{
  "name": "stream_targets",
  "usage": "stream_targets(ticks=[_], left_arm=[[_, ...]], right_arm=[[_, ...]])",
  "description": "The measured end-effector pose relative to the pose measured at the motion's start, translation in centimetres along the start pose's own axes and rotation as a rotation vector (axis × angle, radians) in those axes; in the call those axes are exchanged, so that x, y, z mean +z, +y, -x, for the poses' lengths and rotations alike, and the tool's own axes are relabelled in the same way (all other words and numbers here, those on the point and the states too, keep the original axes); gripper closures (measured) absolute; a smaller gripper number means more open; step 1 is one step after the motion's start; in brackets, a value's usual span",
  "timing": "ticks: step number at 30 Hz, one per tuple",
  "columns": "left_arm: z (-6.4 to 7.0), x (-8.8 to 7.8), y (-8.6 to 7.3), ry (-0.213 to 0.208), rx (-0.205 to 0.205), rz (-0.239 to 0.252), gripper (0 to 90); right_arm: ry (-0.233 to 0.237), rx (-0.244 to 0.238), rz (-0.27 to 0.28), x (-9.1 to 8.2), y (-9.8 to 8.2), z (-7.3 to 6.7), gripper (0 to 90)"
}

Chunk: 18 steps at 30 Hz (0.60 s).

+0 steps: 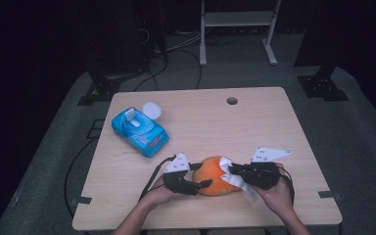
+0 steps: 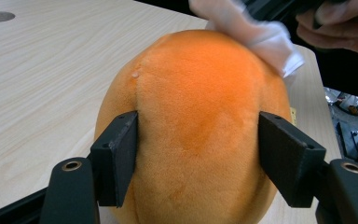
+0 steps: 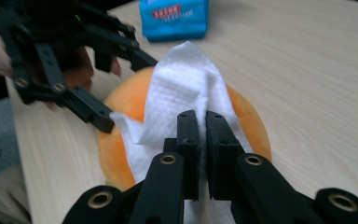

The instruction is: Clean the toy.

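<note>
Looks like a lab or recording studio, not a home. Bare wood table (image 1: 274, 127) w/ a cable hole (image 1: 232, 101), on grey carpet; black curtains all round, cables (image 1: 176, 46) across the floor, metal rack legs (image 1: 237, 34) behind.

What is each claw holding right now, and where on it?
The left claw grips the orange plush ball across its sides. The right claw pinches the white wipe at a bunched fold, draped over the ball.
</note>
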<state>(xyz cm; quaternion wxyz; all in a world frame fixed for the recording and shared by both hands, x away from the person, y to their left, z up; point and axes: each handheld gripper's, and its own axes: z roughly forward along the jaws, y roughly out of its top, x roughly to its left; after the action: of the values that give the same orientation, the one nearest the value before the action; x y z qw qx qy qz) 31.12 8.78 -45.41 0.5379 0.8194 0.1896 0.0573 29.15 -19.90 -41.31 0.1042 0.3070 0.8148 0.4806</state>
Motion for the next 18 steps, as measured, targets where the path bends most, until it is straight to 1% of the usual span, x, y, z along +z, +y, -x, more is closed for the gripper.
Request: stream_targets(ticks=[1, 2, 3, 4, 5, 6, 7, 8, 9, 10, 11, 12, 13, 14, 15, 16, 17, 18], left_arm=[[-0.1, -0.1, -0.1, -0.002, -0.001, 0.001, 31.8], [-0.2, -0.1, -0.1, -0.004, -0.006, 0.005, 31.8], [-0.2, -0.1, -0.1, -0.004, -0.006, 0.004, 31.8], [-0.1, -0.1, 0.0, -0.004, -0.004, 0.001, 31.7], [-0.1, -0.1, 0.0, -0.003, -0.001, 0.0, 31.7], [-0.1, -0.1, 0.0, -0.003, -0.001, 0.0, 31.5], [-0.1, -0.1, 0.0, -0.003, -0.003, 0.0, 31.4], [-0.1, -0.1, 0.0, -0.003, -0.006, 0.0, 31.1], [-0.1, -0.1, 0.0, -0.002, -0.007, 0.001, 31.0], [-0.1, 0.0, -0.1, -0.003, -0.009, 0.005, 31.0], [-0.1, 0.0, -0.1, -0.003, -0.01, 0.005, 30.9], [-0.2, -0.1, -0.1, -0.003, -0.006, 0.004, 30.8], [-0.2, -0.1, -0.1, -0.002, -0.001, 0.002, 30.6], [-0.2, -0.2, 0.0, -0.001, -0.001, 0.0, 30.5], [-0.1, -0.1, 0.0, 0.004, -0.002, 0.001, 30.5], [0.0, -0.1, 0.0, 0.006, -0.001, 0.001, 30.5], [0.0, -0.1, 0.1, 0.007, 0.005, -0.002, 30.5], [0.1, -0.1, 0.1, 0.009, 0.008, -0.005, 30.5]], right_arm=[[0.005, 0.006, -0.007, 0.2, -0.1, 0.2, 84.5], [0.017, 0.033, -0.006, 0.2, -0.3, 0.5, 84.5], [0.011, 0.048, -0.009, 0.2, -0.4, 1.0, 84.5], [-0.016, 0.052, -0.02, 0.0, -0.6, 1.3, 84.5], [-0.033, 0.067, -0.029, -0.1, -0.9, 1.6, 84.5], [-0.041, 0.088, -0.029, -0.3, -1.3, 2.0, 84.4], [-0.044, 0.096, -0.024, -0.5, -1.4, 2.0, 84.4], [-0.043, 0.097, -0.015, -0.6, -1.4, 1.9, 84.4], [-0.029, 0.089, 0.002, -0.8, -1.3, 1.6, 84.4], [-0.002, 0.072, 0.017, -0.9, -1.0, 1.2, 84.3], [0.015, 0.049, 0.023, -0.9, -0.8, 0.7, 84.3], [0.018, 0.023, 0.014, -0.7, -0.6, 0.2, 84.3], [0.007, 0.004, -0.007, -0.4, -0.6, -0.1, 84.3], [0.004, 0.004, -0.021, -0.2, -0.6, -0.1, 84.3], [0.013, 0.026, -0.023, -0.2, -0.8, 0.3, 84.3], [-0.001, 0.053, -0.031, -0.3, -1.0, 0.8, 84.3], [-0.028, 0.058, -0.045, -0.4, -1.1, 1.1, 84.3], [-0.053, 0.074, -0.057, -0.6, -1.4, 1.6, 84.3]])
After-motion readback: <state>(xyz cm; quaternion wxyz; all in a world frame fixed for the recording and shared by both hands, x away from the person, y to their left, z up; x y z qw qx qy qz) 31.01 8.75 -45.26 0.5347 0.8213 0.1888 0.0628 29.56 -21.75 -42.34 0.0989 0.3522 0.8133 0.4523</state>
